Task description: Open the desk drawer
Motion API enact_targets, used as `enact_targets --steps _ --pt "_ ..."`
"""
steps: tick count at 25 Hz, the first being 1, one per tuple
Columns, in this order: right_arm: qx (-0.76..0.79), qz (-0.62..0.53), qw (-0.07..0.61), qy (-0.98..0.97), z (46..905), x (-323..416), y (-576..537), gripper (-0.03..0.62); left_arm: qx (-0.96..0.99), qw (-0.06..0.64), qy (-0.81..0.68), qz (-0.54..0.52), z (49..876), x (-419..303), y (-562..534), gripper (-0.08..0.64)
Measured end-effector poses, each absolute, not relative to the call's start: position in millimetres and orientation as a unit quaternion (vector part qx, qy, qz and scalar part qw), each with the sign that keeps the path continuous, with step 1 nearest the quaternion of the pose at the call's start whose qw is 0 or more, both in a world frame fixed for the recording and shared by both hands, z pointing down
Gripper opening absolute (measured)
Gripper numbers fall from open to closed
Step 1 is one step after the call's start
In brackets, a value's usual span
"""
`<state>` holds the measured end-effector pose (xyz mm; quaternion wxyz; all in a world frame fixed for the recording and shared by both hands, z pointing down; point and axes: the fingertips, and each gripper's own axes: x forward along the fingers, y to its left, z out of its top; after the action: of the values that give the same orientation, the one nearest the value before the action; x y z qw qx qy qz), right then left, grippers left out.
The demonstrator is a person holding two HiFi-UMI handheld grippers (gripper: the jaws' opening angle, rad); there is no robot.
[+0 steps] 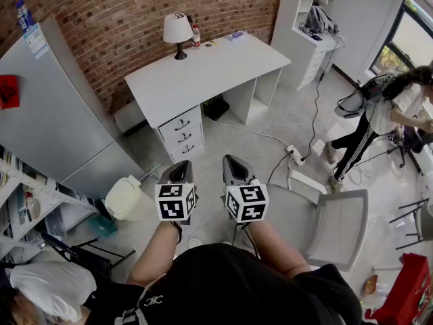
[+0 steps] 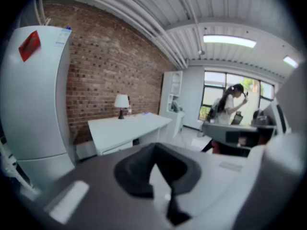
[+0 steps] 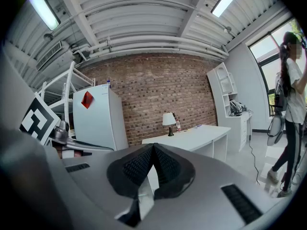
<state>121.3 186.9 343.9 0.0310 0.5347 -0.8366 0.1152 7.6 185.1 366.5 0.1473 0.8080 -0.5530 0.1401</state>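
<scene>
White rectangular counter (image 1: 210,70) with three shut drawers (image 1: 183,137) stands well ahead of me; my left gripper (image 1: 180,170) and right gripper (image 1: 233,166) are both closed on nothing.

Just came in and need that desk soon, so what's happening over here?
A person holds a left gripper and a right gripper out in front, both shut and empty, some way short of the white desk. Its three drawers are all closed, and nothing touches them yet. A lamp stands on the desktop.
</scene>
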Motion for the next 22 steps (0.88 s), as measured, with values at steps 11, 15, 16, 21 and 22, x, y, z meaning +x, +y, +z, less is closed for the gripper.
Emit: enact_targets --steps 11,15,16,21,22 --pt "0.543 0.108 0.041 -0.832 347.5 104.8 178.0 -0.002 0.804 0.158 -0.556 0.139 371.7 -10.8 175.7 -0.002" --pt "0.544 0.110 0.049 -0.831 351.3 99.5 175.2 -0.002 0.804 0.164 -0.554 0.141 376.7 -16.1 174.2 -0.002" --pt "0.544 0.110 0.052 -0.830 352.4 97.8 174.6 -0.002 0.804 0.166 -0.554 0.141 378.0 -18.0 174.0 -0.002" --pt "0.546 0.109 0.064 -0.828 356.3 83.9 170.7 -0.002 0.804 0.172 -0.552 0.140 382.6 -30.6 171.5 -0.002" --pt "0.547 0.109 0.064 -0.827 356.7 81.2 170.4 -0.002 0.804 0.173 -0.552 0.139 383.5 -33.4 171.1 -0.002"
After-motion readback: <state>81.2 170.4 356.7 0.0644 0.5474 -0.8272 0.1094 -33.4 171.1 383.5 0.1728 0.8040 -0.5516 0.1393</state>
